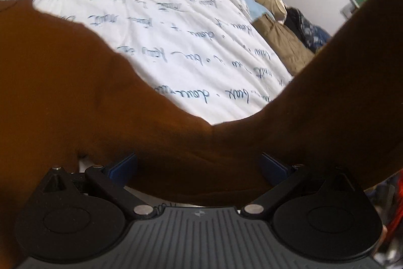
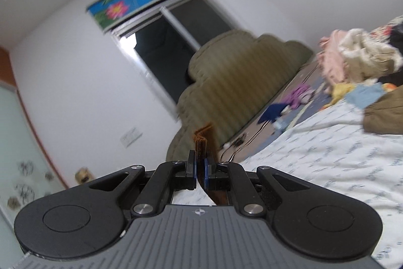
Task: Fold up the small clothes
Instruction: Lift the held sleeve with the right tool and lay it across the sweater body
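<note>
The right tool (image 2: 200, 172) was closed on an edge of the brown garment (image 1: 75, 97), lifted over the bed (image 1: 176, 17). The left tool (image 1: 197, 168) stood open, cloth draped across it. I judged this the spreading step; next, the garment should be laid flat.

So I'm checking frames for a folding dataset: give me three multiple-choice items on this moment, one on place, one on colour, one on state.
1. Where does the heap of unfolded clothes lie?
A on the bed
B on the floor
C on a chair

2. What colour is the garment being handled?
A white
B brown
C blue

3. How is the right gripper?
A wide open
B shut on the garment
C shut on nothing

Key: A, it rests on the bed's far side, beyond the printed white sheet; B, brown cloth fills the left wrist view; B, a brown edge is pinched between its pads.
</note>
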A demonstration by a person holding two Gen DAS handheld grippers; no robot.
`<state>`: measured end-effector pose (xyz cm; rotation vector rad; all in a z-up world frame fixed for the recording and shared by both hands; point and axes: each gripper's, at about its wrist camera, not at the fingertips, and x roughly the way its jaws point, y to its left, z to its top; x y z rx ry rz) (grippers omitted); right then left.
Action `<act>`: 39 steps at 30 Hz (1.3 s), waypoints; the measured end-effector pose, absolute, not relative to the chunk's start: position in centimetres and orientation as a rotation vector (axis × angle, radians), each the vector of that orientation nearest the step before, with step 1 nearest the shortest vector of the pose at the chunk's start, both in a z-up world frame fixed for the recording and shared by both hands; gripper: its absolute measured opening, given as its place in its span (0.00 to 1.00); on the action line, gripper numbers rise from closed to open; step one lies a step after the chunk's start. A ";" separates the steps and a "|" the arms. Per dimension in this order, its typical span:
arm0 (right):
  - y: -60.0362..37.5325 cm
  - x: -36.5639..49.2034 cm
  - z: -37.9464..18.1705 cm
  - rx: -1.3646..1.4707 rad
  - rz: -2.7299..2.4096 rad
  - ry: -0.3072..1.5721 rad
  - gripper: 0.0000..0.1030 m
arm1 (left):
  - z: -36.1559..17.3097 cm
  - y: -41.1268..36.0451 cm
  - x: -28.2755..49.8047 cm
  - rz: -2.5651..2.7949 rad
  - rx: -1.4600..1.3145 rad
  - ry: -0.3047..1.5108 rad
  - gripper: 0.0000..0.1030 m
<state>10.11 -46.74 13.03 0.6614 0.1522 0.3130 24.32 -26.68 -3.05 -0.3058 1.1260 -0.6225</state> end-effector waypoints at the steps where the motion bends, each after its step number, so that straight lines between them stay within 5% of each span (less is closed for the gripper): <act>1: -45.7 10.8 13.4 0.647 0.324 0.164 0.10 | -2.9 -25.4 24.5 -0.623 -0.345 1.111 1.00; 16: -22.2 21.1 15.7 0.507 0.593 0.343 0.10 | 0.0 2.6 22.5 -0.250 -0.623 0.854 1.00; 28: -2.0 29.1 3.3 0.324 0.613 0.619 0.10 | -2.4 16.5 13.8 0.030 -0.605 0.795 1.00; 32: 2.0 29.9 -1.9 0.231 0.540 0.743 0.23 | -3.1 16.9 12.5 0.019 -0.573 0.818 1.00; 33: 2.1 29.8 -2.6 0.230 0.528 0.754 0.33 | -3.1 16.9 12.4 0.019 -0.563 0.814 1.00; 34: 2.2 29.6 -2.9 0.252 0.519 0.768 0.60 | -3.1 17.0 12.2 0.020 -0.553 0.808 1.00; 35: 1.9 29.5 -2.9 0.285 0.524 0.774 0.77 | -2.9 16.9 12.2 0.017 -0.547 0.799 1.00; 39: -1.6 27.4 -0.4 0.356 0.596 0.699 0.75 | -2.7 16.4 13.6 -0.014 -0.561 0.778 1.00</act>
